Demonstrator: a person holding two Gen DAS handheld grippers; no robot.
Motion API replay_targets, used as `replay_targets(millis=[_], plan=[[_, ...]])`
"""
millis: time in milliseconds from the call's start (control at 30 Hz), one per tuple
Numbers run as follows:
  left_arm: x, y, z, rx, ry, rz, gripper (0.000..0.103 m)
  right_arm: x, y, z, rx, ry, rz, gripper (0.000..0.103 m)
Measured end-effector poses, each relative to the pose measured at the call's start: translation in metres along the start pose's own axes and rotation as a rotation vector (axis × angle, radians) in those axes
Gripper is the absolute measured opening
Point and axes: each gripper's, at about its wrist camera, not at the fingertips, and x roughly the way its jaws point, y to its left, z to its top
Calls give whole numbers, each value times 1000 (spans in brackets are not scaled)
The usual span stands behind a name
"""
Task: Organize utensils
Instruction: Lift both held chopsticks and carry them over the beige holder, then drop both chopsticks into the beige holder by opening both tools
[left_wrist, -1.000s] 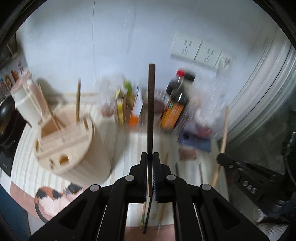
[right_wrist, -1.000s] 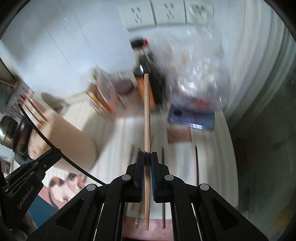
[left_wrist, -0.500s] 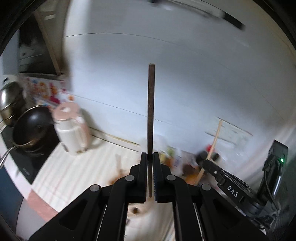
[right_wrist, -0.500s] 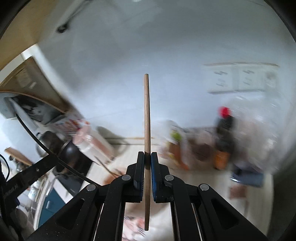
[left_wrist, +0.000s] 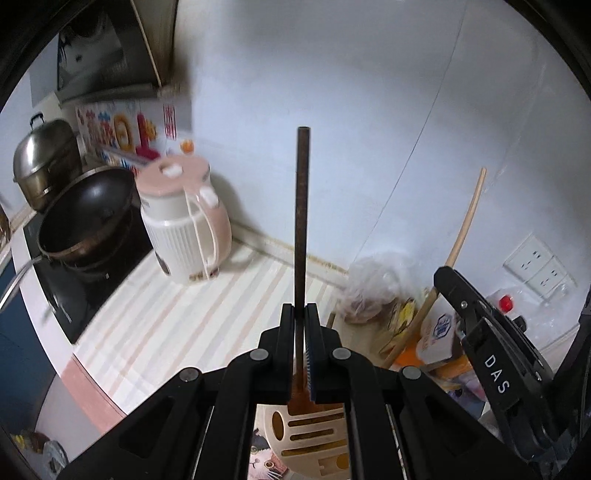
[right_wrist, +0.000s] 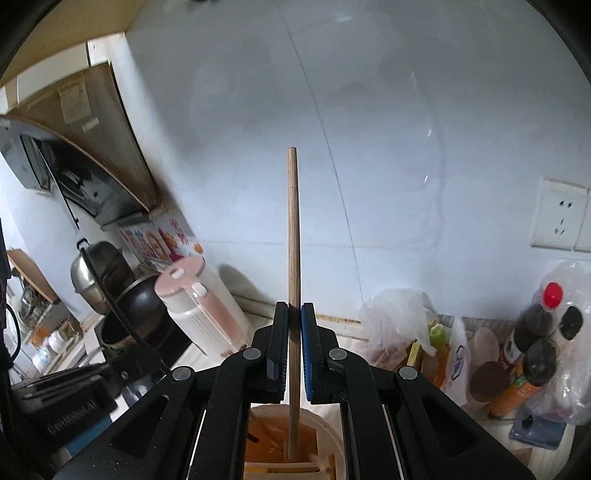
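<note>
Left gripper (left_wrist: 300, 314) clamps a dark chopstick (left_wrist: 302, 221) upright, right gripper (right_wrist: 294, 314) clamps a pale wooden chopstick (right_wrist: 293, 236), both directly above the near beige utensil holder (right_wrist: 328, 439).

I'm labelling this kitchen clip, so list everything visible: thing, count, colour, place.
dark chopstick: 1, dark brown, upright in left gripper
light chopstick: 1, tan, upright in right gripper
utensil holder: 1, beige, below both grippers
kettle: 1, white and pink, counter by wall
wok: 1, black, on stove
steel pot: 1, silver, behind wok
sauce bottles: 2 at least, dark, red and black caps, right
plastic bag: 1, clear, by wall
wall sockets: white, right wall
left gripper: black, shut on dark chopstick
right gripper: black, shut on light chopstick
</note>
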Motion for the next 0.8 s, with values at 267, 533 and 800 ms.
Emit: replay_targets(millis=[267,533,800], plan=[[-4,-3,-12,-5,65,-19,7,21,0,-23,-67,89,-12,8],[-58,7,-12,0,-58,90,80,-23,-14,-15,-19,99,-47,45],[-66,19,-50,24,-56,142,103,-81,-40,-29,55,126,-186,70]])
